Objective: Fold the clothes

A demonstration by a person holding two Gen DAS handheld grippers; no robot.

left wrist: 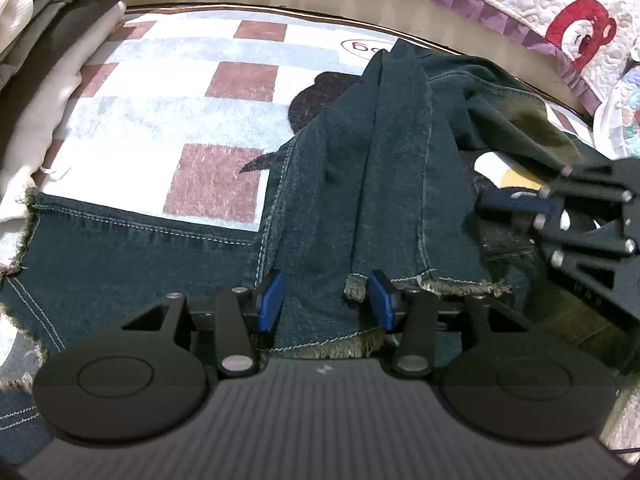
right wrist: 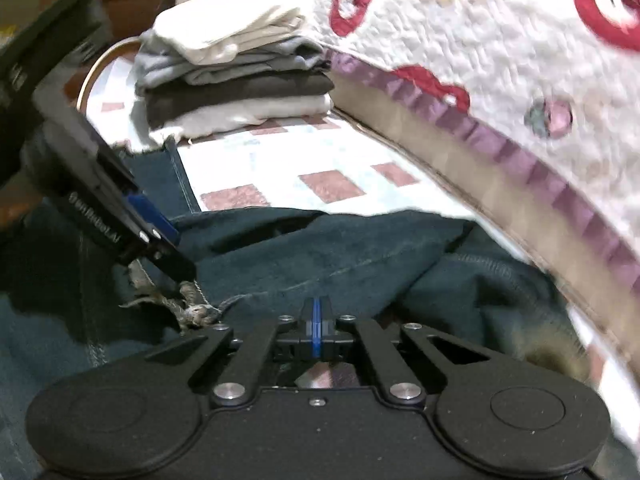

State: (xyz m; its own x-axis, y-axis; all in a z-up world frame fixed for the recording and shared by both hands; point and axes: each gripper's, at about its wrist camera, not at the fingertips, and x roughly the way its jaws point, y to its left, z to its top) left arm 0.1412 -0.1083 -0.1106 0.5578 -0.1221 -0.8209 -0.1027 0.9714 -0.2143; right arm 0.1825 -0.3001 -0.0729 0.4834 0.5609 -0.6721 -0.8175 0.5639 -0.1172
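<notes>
Dark blue jeans (left wrist: 360, 168) lie crumpled on a checkered mat (left wrist: 160, 120). One leg runs away from me, and its frayed hem (left wrist: 440, 284) lies at my left gripper (left wrist: 327, 300). That gripper is open, its blue pads wide apart, with denim lying between them but not pinched. In the right wrist view the jeans (right wrist: 320, 248) spread below my right gripper (right wrist: 316, 320), which is shut with its blue pads together and nothing between them. The left gripper (right wrist: 168, 248) rests its tip on the frayed hem (right wrist: 188, 308). The right gripper (left wrist: 504, 200) appears blurred at the right edge of the left wrist view.
A stack of folded clothes (right wrist: 236, 68) in white, grey and dark tones stands at the far end of the mat (right wrist: 280, 160), and also shows as the stack (left wrist: 48, 40). A white quilt with red prints and purple trim (right wrist: 500, 60) hangs along the right side.
</notes>
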